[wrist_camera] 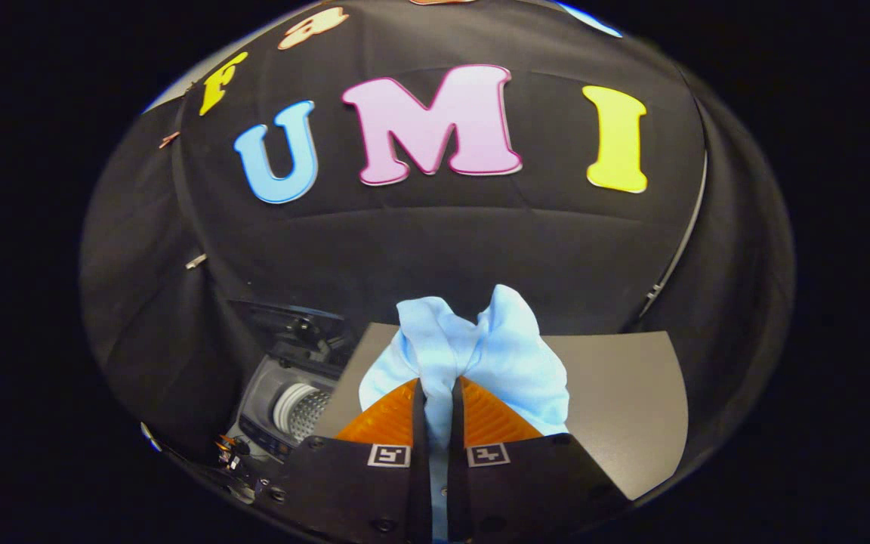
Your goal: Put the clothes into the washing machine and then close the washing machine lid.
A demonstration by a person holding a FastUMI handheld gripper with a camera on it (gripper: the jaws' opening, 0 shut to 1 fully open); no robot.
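Observation:
A light blue cloth is bunched between my fingers and billows out ahead of them in two lobes. My gripper is shut on it, both fingers pressed against the fabric, holding it up above a grey table top. To the left of the fingers and lower down stands the washing machine, its lid raised and the perforated metal drum showing inside.
The grey table top stretches to the right of the fingers and ends at a curved edge. The washing machine's control strip faces me at its near side. Black cloth walls close off the booth behind and on both sides.

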